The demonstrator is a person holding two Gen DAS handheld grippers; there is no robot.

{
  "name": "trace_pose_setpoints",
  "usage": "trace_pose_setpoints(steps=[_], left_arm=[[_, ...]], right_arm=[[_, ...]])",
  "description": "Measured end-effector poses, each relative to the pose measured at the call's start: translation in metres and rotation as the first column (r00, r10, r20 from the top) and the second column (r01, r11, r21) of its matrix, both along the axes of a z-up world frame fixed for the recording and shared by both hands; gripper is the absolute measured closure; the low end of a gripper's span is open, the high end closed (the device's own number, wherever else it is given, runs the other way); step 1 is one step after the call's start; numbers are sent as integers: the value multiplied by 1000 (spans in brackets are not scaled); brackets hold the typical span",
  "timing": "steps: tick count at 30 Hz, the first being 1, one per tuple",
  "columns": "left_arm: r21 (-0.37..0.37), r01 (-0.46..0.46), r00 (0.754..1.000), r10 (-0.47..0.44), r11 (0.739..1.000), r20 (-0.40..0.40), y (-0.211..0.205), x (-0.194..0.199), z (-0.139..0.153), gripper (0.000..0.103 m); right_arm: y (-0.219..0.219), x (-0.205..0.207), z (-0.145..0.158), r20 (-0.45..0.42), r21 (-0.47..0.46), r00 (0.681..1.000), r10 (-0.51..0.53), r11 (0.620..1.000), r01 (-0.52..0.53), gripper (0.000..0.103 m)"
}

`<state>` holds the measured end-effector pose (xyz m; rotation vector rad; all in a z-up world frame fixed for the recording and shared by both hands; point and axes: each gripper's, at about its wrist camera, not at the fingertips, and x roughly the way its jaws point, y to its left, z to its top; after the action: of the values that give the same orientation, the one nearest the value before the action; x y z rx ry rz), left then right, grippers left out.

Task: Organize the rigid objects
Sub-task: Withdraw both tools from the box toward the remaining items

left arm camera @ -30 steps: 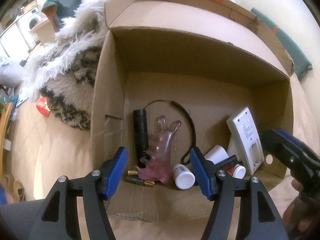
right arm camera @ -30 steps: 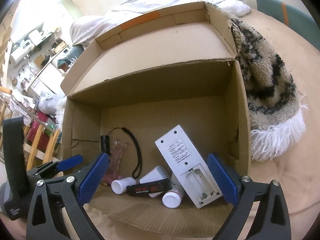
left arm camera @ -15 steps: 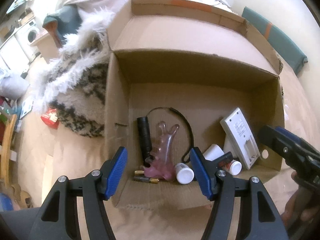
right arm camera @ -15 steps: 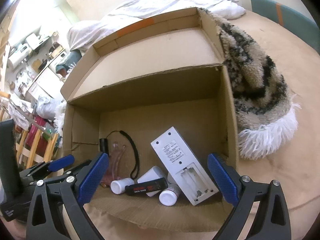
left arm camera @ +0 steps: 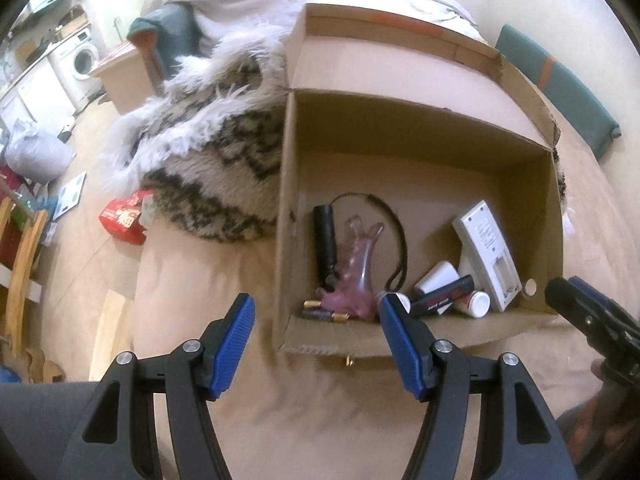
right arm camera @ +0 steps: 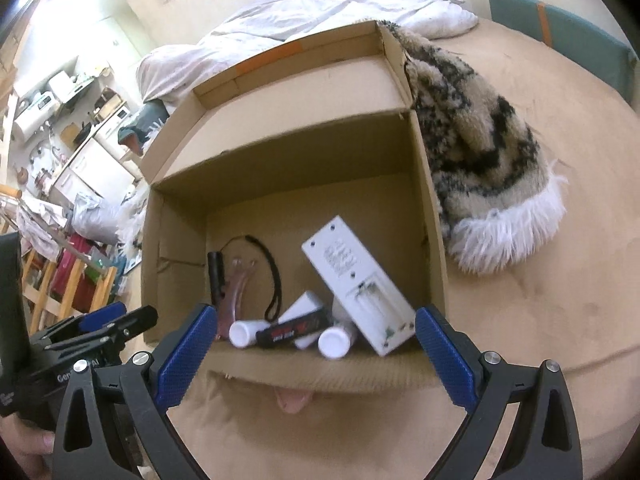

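An open cardboard box (left arm camera: 286, 216) (right arm camera: 434, 216) stands on the tan bed. Inside lie a black flashlight (left arm camera: 325, 236) with a cord, a pink comb-like piece (left arm camera: 358, 276), two batteries (left arm camera: 324, 314), a white remote (left arm camera: 486, 254) (right arm camera: 356, 280) with its battery bay open, a black battery pack (left arm camera: 442, 294) (right arm camera: 294, 330) and white bottles (right arm camera: 334, 342). My left gripper (left arm camera: 316, 346) is open and empty, just in front of the box. My right gripper (right arm camera: 310, 358) is open and empty at the box's front edge. A small gold battery tip (left arm camera: 350, 361) and a pink object (right arm camera: 292, 400) poke out under the front flap.
A furry patterned blanket (left arm camera: 216, 148) (right arm camera: 480, 152) lies against the box. A red packet (left arm camera: 124, 220) lies at the bed's edge. A white duvet (right arm camera: 320, 12) lies behind. The floor, a wooden chair and appliances are at the left.
Both grippers have pulled back from the box, and the box looks smaller. Both stay open and empty. The things in the box have not moved.
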<state>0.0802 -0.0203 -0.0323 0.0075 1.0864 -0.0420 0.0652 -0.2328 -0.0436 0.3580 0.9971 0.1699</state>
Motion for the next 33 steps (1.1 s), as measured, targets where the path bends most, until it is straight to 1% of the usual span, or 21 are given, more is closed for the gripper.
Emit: trace_pose_setpoints(steps=[3, 7, 10, 12, 14, 17, 20, 24, 26, 28, 30, 33], left_arm=[[0, -18, 1000, 18, 1000, -10, 6, -8, -4, 41], [-8, -38, 999, 38, 999, -29, 14, -16, -13, 41], [3, -31, 998, 31, 1000, -50, 17, -22, -23, 41], [23, -17, 998, 18, 1000, -68, 20, -25, -31, 41], [31, -24, 996, 26, 999, -83, 24, -26, -35, 41], [7, -47, 993, 47, 999, -106, 32, -25, -41, 41], [3, -69, 990, 69, 998, -120, 36, -23, -45, 41], [-55, -128, 974, 115, 990, -196, 47, -19, -61, 41], [-69, -159, 964, 139, 985, -228, 51, -17, -70, 41], [-72, -171, 958, 149, 983, -243, 51, -16, -76, 41], [-63, -163, 958, 143, 985, -247, 47, -17, -81, 41], [-21, -84, 964, 76, 996, -253, 29, -19, -89, 41]], right_arm=[[4, -10, 0, -3, -1, 1000, -1, 1000, 1, 0], [6, -22, -6, -32, 9, 999, -13, 1000, 14, 0], [6, -32, -14, -73, 7, 997, -29, 1000, 30, 0], [6, -37, -21, -109, -2, 994, -31, 1000, 31, 0], [6, -40, -28, -144, -9, 989, -32, 999, 31, 0], [6, -42, -37, -181, -12, 983, -33, 999, 32, 0], [6, -41, -46, -207, -3, 978, -35, 999, 35, 0], [7, -38, -64, -283, 21, 959, -32, 999, 40, 0], [4, -39, -71, -312, 31, 949, -40, 998, 53, 0], [1, -39, -77, -333, 46, 941, -53, 996, 73, 0], [-4, -39, -81, -351, 73, 934, -70, 992, 102, 0], [-7, -35, -91, -385, 102, 919, -84, 986, 133, 0]])
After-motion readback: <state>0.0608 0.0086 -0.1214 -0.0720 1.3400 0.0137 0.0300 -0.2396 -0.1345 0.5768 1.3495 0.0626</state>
